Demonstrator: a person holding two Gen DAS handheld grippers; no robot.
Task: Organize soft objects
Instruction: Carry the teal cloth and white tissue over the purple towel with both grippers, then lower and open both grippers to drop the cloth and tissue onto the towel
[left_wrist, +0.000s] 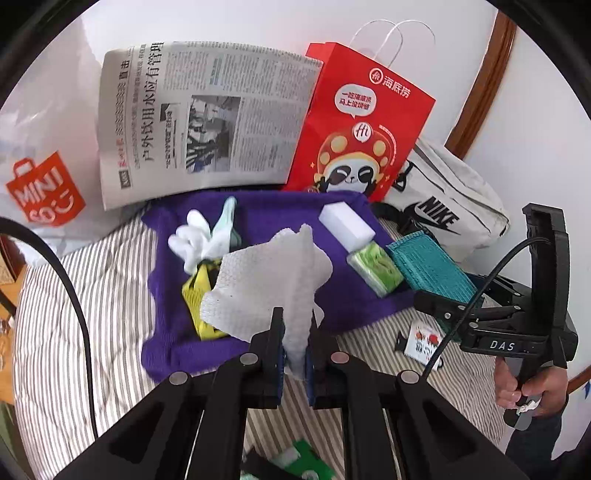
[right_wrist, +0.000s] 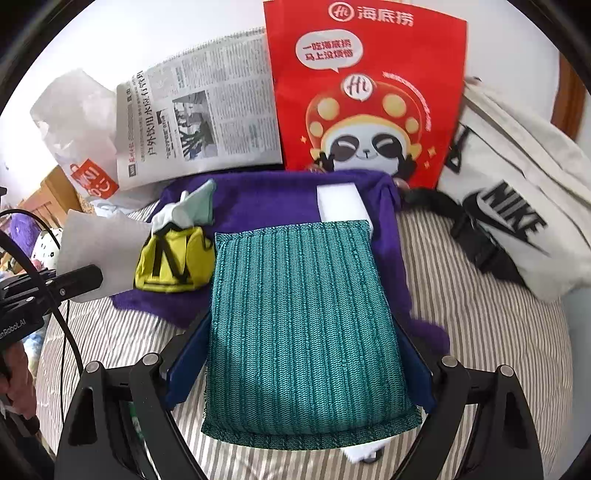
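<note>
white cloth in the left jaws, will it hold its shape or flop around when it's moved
Probably floppy: the white cloth is pinched at one edge by the left gripper and folds and curls instead of lying flat. It looks thin and light, so it may swing. Its textured weave should keep it from slipping out easily.

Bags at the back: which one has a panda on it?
The red paper bag shows the panda. The white plastic bag has only an orange logo, and the grey Nike bag has black lettering.

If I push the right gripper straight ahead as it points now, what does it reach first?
Probably the white foam block on the purple knitted cloth, just beyond the teal knitted pad held in the right gripper; depth is uncertain.
</note>
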